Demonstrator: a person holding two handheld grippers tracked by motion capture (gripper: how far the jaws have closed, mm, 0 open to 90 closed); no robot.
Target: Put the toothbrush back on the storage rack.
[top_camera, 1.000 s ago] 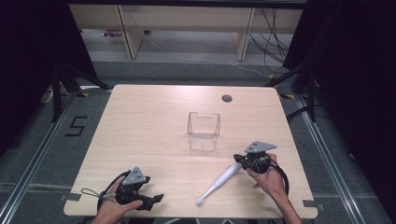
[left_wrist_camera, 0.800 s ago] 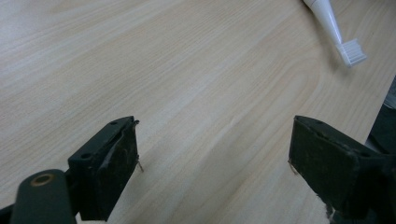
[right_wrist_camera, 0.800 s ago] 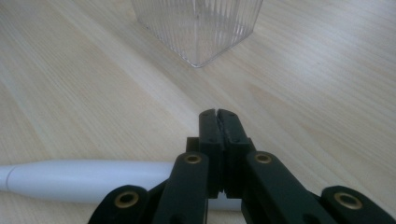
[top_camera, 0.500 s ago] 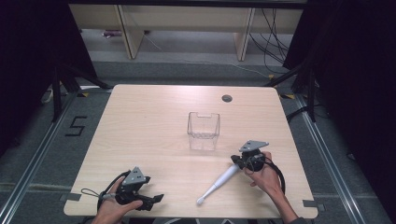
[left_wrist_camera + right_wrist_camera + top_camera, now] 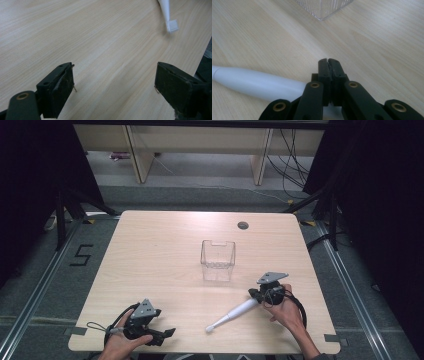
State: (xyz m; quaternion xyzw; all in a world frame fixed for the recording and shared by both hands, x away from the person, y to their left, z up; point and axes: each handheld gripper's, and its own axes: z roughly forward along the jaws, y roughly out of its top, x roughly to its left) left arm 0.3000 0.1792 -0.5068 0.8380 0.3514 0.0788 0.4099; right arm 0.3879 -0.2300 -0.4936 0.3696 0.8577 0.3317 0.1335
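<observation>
Right gripper (image 5: 329, 62) fingers pressed together beside toothbrush (image 5: 232, 315), seemingly gripping nothing; left gripper (image 5: 115, 85) fingers apart. Could nudge it off tabletop (image 5: 165, 255).

A pale wooden table (image 5: 160, 250) bears a clear container (image 5: 218, 260) and white toothbrush (image 5: 232, 314).

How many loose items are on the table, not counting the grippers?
2. A clear plastic container stands near the table's middle. A white toothbrush lies nearer the person, its handle end at the right gripper. Nothing seems hidden.
</observation>
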